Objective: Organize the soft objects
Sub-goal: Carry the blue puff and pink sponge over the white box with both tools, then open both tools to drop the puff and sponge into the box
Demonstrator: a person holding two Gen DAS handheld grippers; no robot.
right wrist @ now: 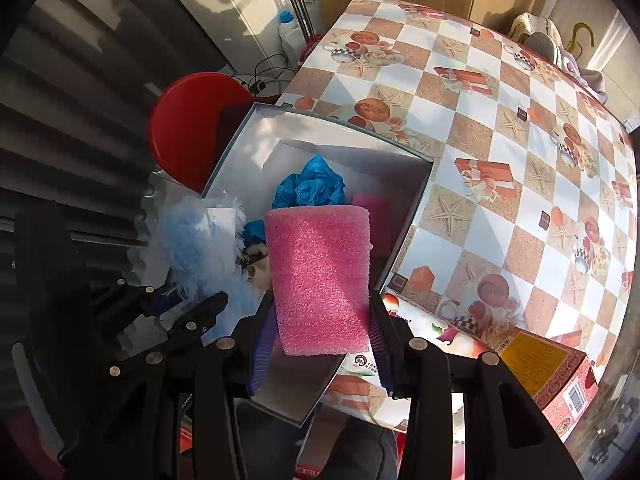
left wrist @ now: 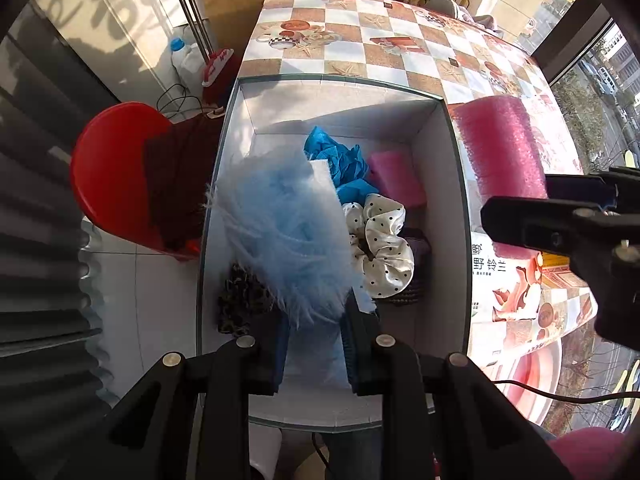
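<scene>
Your open white cardboard box (left wrist: 448,184) sits at the near edge of the checkered, starfish-printed tablecloth (right wrist: 500,128), already holding a crumpled blue plastic piece (left wrist: 344,164), a small pink foam piece (left wrist: 396,176) and a white polka-dot satin scrunchie (left wrist: 380,248). Your left gripper (left wrist: 316,344) is clamped on a fluffy light-blue feathery item (left wrist: 280,232) held over the box's left side. Your right gripper (right wrist: 320,344) has its fingers pressed against a rectangular pink foam block (right wrist: 320,276), held above the box's right wall.
</scene>
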